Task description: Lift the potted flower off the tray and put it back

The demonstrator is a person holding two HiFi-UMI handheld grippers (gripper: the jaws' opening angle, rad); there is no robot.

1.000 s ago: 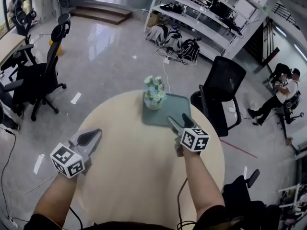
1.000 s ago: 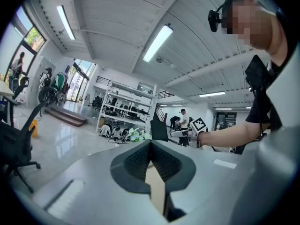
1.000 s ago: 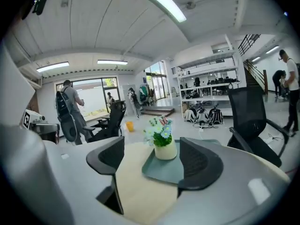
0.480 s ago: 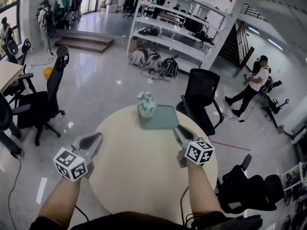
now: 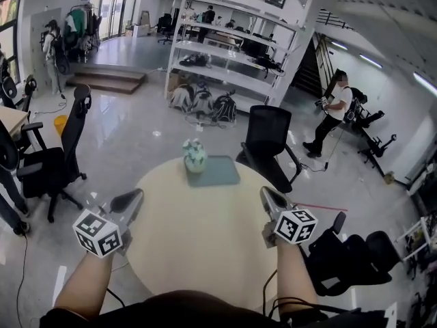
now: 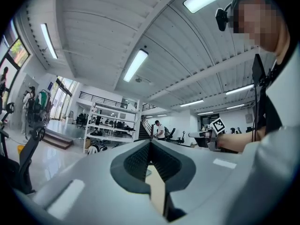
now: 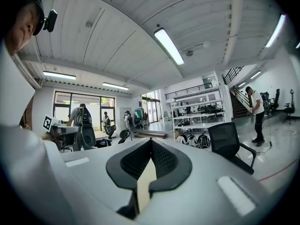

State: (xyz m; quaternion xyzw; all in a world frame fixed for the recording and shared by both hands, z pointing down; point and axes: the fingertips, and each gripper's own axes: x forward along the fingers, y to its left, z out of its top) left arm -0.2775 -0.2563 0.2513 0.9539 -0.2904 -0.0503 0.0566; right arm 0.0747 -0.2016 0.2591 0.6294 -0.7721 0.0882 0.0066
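Pale potted flower (image 5: 194,155): on grey-green rectangular tray (image 5: 218,173), round beige bench (image 5: 205,244).
Right tongs (image 5: 268,195): just closing, empty, drawn back.
Left tongs (image 5: 132,197): closed, empty, likewise withdrawn.
Task apparently complete.

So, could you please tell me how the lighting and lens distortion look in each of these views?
Head view: even light, glare on the glossy floor, shelving bowed by the wide lens. Left gripper view: black circular vignette, ceiling lamp blown out. Right gripper view: same vignette, sharp background.
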